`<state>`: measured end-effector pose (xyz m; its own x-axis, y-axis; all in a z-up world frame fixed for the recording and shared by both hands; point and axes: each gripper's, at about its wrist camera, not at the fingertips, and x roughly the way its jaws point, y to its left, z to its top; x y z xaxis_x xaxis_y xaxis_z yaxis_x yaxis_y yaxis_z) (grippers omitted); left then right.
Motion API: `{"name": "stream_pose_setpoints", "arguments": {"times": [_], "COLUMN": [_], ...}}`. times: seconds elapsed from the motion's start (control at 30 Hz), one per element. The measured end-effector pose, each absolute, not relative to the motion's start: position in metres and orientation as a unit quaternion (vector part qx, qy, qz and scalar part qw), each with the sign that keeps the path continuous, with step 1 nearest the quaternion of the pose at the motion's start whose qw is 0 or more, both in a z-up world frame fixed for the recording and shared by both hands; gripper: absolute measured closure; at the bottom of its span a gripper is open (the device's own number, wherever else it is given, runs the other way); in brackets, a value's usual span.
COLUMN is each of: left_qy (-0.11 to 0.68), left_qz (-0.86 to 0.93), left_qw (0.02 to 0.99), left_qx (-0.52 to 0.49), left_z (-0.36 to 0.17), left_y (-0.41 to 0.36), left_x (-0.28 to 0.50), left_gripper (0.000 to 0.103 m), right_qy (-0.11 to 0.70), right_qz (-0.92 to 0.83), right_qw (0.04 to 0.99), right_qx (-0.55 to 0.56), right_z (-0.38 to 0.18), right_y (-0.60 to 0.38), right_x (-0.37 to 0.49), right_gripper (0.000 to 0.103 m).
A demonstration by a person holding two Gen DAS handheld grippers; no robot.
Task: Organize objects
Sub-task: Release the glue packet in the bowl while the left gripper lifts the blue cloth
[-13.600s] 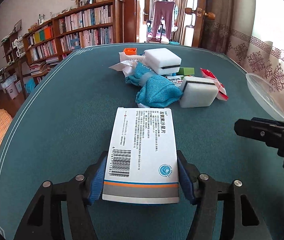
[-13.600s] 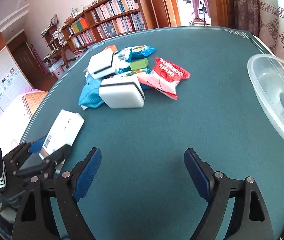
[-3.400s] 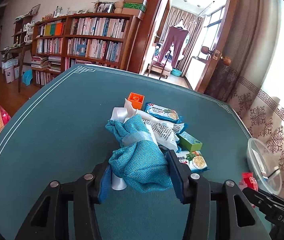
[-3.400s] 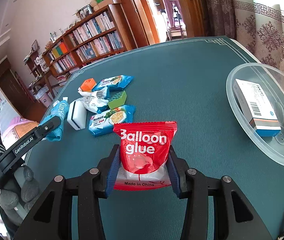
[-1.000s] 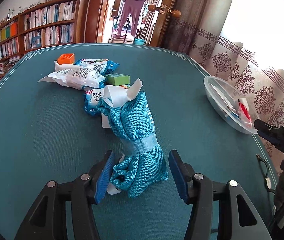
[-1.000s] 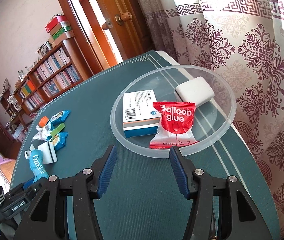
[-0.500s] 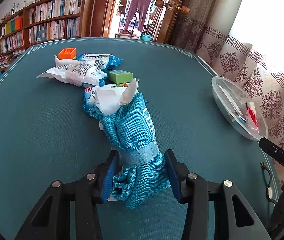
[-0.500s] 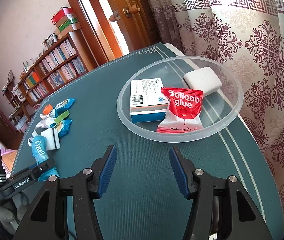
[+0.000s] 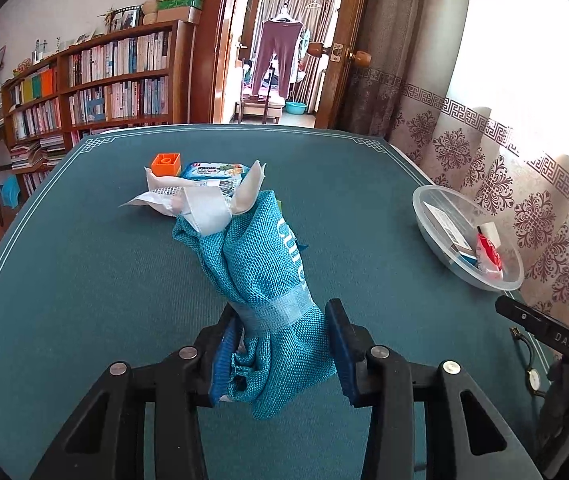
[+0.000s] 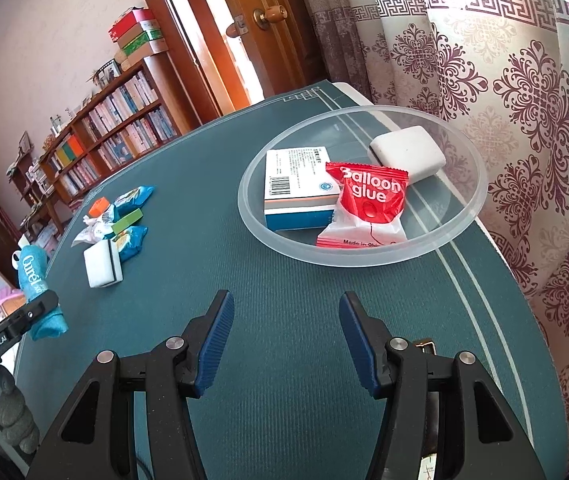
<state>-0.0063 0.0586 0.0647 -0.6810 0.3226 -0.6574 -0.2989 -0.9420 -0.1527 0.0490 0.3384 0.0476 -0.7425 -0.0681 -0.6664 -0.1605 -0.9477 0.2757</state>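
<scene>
A: What is held in the clear plastic bowl (image 10: 364, 258)?

B: Three things are seen in it from the right wrist view: a white medicine box (image 10: 298, 186) with a barcode and a blue-and-orange edge, a red "Balloon glue" packet (image 10: 366, 210) lying partly over that box, and a white sponge block (image 10: 406, 154) at the far side, against the wall. The bowl is set near the table edge, beside the patterned curtain (image 10: 524, 80).

A: And outside the bowl?

B: A small heap is left on the green table mat (image 10: 244, 300): an orange block (image 9: 166, 163), blue snack packets (image 10: 132, 238), a green box (image 10: 126, 220), a crumpled white wrapper (image 9: 172, 198) and a white sponge with a dark stripe (image 10: 102, 264).

A: How are the tongs set?

B: The left gripper (image 9: 280, 344) is clamped on a teal cloth bundle (image 9: 268, 280), pinched at the banded lower part; the bundle is raised, its top leaning toward the heap, a white tag (image 9: 250, 188) showing there. Whether its bottom touches the mat cannot be told. The right gripper (image 10: 286, 336) is spread wide, nothing between its blue pads (image 10: 212, 344), and it is held above bare mat, just short of the bowl.
</scene>
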Motion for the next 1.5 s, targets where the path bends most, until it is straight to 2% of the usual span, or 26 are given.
{"name": "stream_pose_setpoints", "arguments": {"times": [0.23,0.5,0.53,0.63,0.97,1.2,1.33,1.5], "left_qy": [-0.003,0.011,0.01,-0.001,0.02,0.034,0.045,0.044], "left_qz": [0.912,0.909,0.909,0.909,0.909,0.889,0.882,0.885], "left_qw": [0.2,0.223,0.222,0.22,0.2,0.178,0.159,0.168], "left_qx": [-0.359,-0.351,-0.353,-0.355,-0.365,-0.421,-0.441,-0.433], "left_z": [0.068,0.071,0.07,0.066,0.057,0.03,0.018,0.026], "left_y": [0.081,0.104,0.105,0.102,0.106,0.118,0.122,0.129], "left_x": [-0.002,0.002,0.001,-0.002,-0.006,-0.017,-0.024,-0.024], "left_gripper": [0.058,0.057,0.054,0.031,0.029,0.031,0.052,0.055], "right_qy": [0.132,0.139,0.14,0.138,0.142,0.141,0.141,0.143], "right_qz": [0.924,0.924,0.923,0.923,0.922,0.922,0.923,0.924], "right_qw": [0.025,0.025,0.023,0.018,0.014,0.011,0.008,0.008], "right_qx": [-0.357,-0.356,-0.357,-0.357,-0.36,-0.36,-0.358,-0.354], "right_z": [0.052,0.044,0.044,0.043,0.042,0.04,0.042,0.045], "right_y": [0.343,0.355,0.356,0.355,0.353,0.351,0.35,0.352], "right_x": [0.064,0.078,0.077,0.077,0.078,0.077,0.078,0.079], "right_gripper": [0.046,0.046,0.047,0.047,0.046,0.046,0.046,0.046]}}
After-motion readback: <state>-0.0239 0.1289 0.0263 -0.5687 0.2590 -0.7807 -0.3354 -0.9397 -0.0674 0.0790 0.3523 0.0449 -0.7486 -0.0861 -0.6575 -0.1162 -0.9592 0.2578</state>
